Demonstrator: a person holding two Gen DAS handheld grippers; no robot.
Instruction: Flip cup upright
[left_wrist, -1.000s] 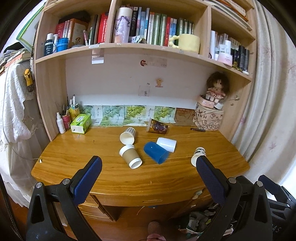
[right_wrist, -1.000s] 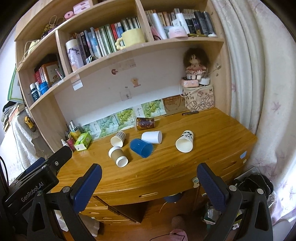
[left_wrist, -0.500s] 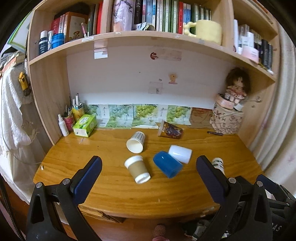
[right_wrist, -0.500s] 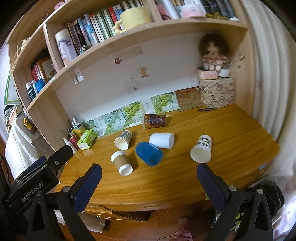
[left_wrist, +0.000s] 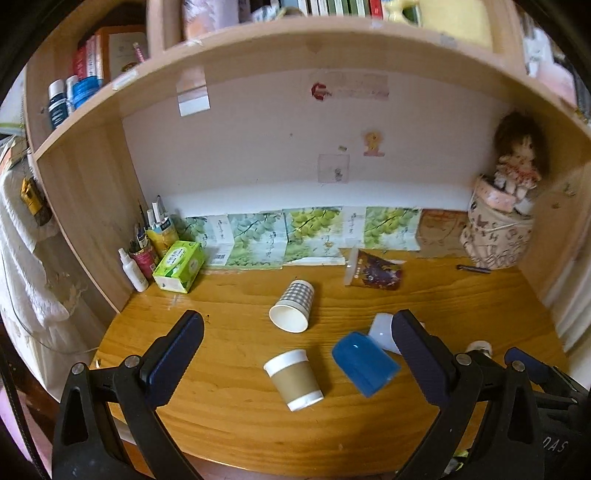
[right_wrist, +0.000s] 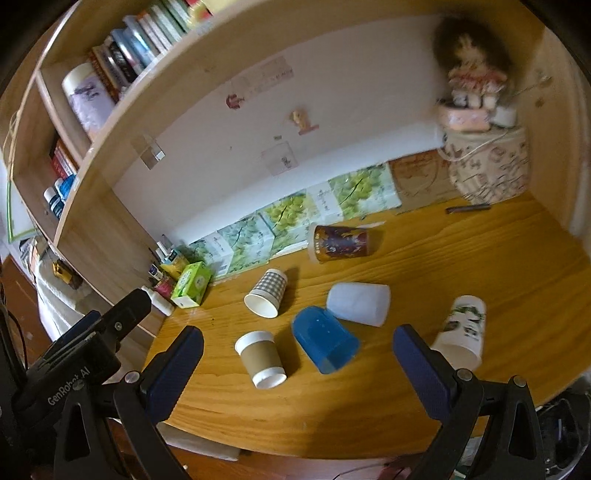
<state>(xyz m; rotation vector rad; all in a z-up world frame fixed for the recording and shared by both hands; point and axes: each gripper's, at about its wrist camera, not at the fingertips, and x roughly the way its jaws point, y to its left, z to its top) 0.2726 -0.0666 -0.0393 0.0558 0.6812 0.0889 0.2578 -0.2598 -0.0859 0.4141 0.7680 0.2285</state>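
Observation:
Several cups lie on their sides on the wooden desk (left_wrist: 229, 417): a brown-sleeved paper cup (left_wrist: 294, 379) (right_wrist: 260, 358), a blue plastic cup (left_wrist: 364, 363) (right_wrist: 325, 343), a checked paper cup (left_wrist: 292, 310) (right_wrist: 266, 293), a white cup (right_wrist: 359, 303), a dark printed cup (left_wrist: 373, 274) (right_wrist: 341, 242) and a leaf-print cup (right_wrist: 461, 336). My left gripper (left_wrist: 295, 354) is open and empty above the desk front, with the brown-sleeved cup between its fingers in view. My right gripper (right_wrist: 297, 365) is open and empty, just in front of the brown-sleeved and blue cups.
A green tissue box (left_wrist: 179, 266), bottles and pens (left_wrist: 147, 243) stand at the back left. A patterned bag with a doll (left_wrist: 498, 229) stands at the back right, a pen (left_wrist: 474, 268) beside it. The shelf board hangs low overhead.
Both grippers have moved forward and in over the desk front, so the cups appear larger and closer. No cup has moved. Both grippers stay open.

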